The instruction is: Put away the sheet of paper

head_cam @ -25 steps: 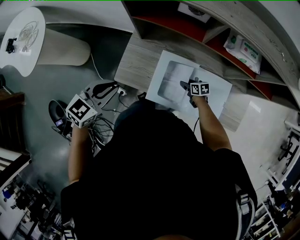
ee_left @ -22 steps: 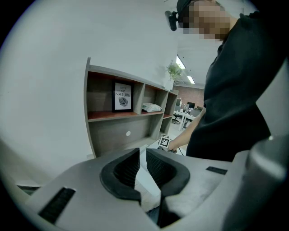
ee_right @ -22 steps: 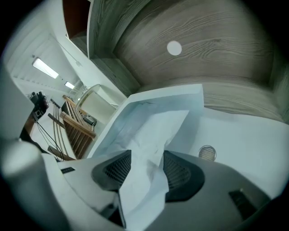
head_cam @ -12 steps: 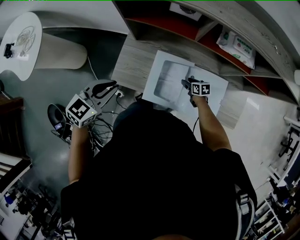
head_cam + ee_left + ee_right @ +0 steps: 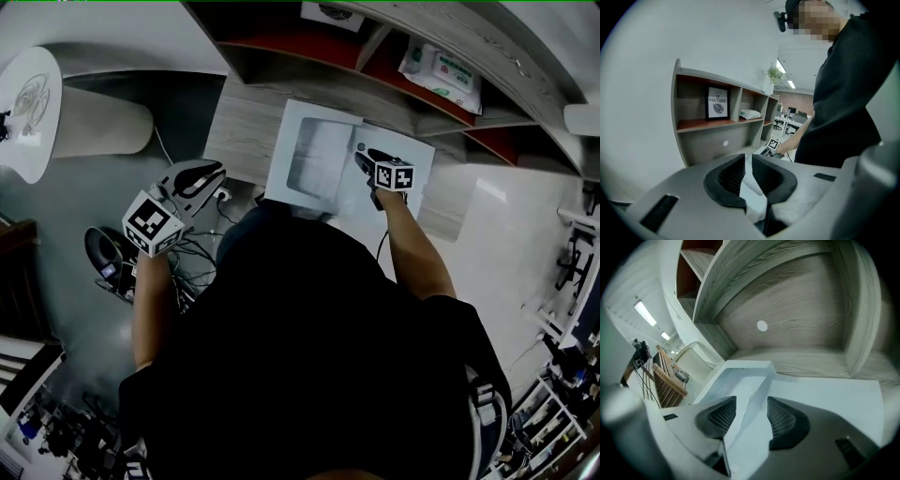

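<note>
The sheet of paper (image 5: 314, 164) lies loose on the wood-grain tabletop (image 5: 246, 127), one part raised. The right gripper (image 5: 360, 152) hovers over it. Its fingers have just been opening and pinch nothing, so they could snag the raised edge and drag the sheet off. The left gripper (image 5: 208, 174), fingers slightly parted and empty, is too far aside to help.

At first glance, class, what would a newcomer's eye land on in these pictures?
The big white sheet of paper on the wooden desk catches the eye first. The right gripper hangs over it; its jaws have just been opening, with paper between them. A framed leaf picture stands in the shelf behind.
</note>
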A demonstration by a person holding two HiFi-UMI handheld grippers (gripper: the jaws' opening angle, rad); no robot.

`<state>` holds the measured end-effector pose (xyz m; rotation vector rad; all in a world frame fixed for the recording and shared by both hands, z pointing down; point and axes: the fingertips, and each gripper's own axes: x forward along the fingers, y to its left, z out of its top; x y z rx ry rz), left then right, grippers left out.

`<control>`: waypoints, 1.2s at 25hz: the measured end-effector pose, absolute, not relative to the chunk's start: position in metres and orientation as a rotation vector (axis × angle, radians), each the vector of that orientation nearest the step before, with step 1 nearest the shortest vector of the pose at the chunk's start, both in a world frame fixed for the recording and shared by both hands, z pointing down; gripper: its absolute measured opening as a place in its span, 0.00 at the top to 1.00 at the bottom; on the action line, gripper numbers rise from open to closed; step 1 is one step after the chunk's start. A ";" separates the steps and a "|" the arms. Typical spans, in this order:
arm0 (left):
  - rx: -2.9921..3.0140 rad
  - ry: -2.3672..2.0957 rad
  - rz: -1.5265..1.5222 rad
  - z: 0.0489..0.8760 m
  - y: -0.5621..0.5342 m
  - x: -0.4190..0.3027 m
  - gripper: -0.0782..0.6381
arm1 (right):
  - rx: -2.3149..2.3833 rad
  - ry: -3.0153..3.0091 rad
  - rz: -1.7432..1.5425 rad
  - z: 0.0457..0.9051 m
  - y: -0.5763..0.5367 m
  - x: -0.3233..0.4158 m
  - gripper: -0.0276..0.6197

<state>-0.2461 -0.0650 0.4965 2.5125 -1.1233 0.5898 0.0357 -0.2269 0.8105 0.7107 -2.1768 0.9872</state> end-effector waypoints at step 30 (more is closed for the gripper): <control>2.640 -1.040 0.579 0.486 -0.087 -0.170 0.86 | 0.634 -2.631 0.741 0.641 -0.207 0.060 0.85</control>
